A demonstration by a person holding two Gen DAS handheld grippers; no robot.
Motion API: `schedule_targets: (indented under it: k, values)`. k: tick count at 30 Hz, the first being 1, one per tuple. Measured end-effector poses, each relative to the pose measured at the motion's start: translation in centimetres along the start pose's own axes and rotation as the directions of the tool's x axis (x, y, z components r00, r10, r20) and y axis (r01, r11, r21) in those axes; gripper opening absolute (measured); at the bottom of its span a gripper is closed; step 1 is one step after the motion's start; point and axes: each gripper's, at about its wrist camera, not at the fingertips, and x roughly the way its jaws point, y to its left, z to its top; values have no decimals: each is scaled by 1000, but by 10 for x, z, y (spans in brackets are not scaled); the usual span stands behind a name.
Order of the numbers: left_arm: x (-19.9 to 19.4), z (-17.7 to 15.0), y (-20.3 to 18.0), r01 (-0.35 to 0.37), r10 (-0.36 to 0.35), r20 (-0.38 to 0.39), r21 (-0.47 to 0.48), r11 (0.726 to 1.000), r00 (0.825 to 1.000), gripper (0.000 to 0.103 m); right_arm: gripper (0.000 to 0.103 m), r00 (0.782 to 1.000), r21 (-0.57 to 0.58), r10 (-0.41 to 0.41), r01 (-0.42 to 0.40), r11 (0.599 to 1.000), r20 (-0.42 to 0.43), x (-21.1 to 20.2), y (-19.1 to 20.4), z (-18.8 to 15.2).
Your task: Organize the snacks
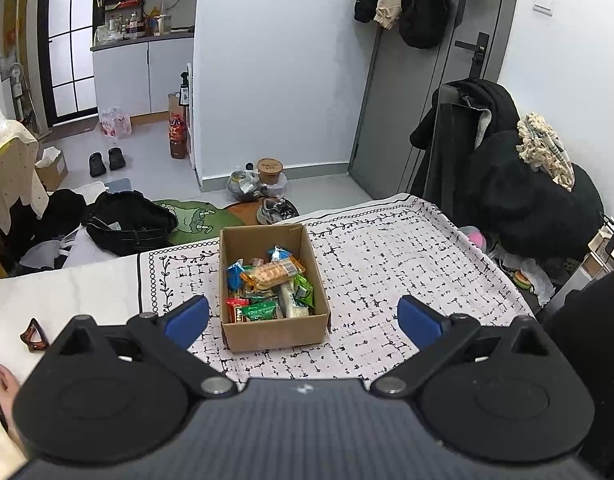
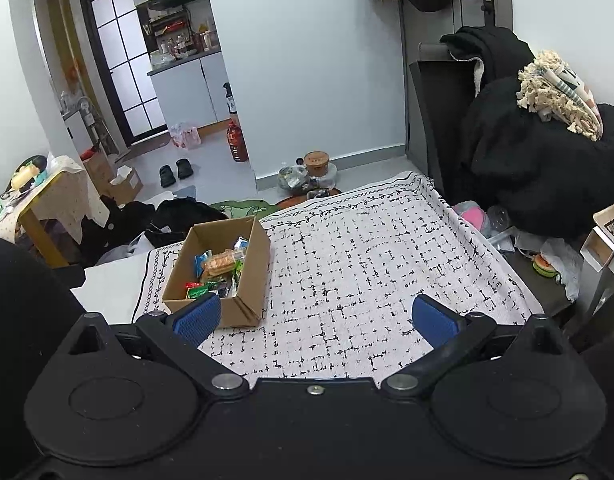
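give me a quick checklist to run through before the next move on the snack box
1. Left hand-held gripper open and empty: ok, its blue pads are spread wide with nothing between them.
2. Right hand-held gripper open and empty: ok.
3. Cardboard box upright with its top open: ok.
4. Snacks all inside the box: ok, none show loose on the patterned tablecloth.
5. Snacks sorted: not ok, the packets lie jumbled on one another.
6. Box well clear of the table edge: cannot tell, its far side stands near the edge.
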Motion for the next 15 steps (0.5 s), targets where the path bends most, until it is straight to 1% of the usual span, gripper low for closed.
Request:
schedule_targets:
  k: [15]
  values:
    - [0,0,-1,10,-10,-11,3,1000,1000,97,103,1000,-21,3,-3,1000,7,0,1,0]
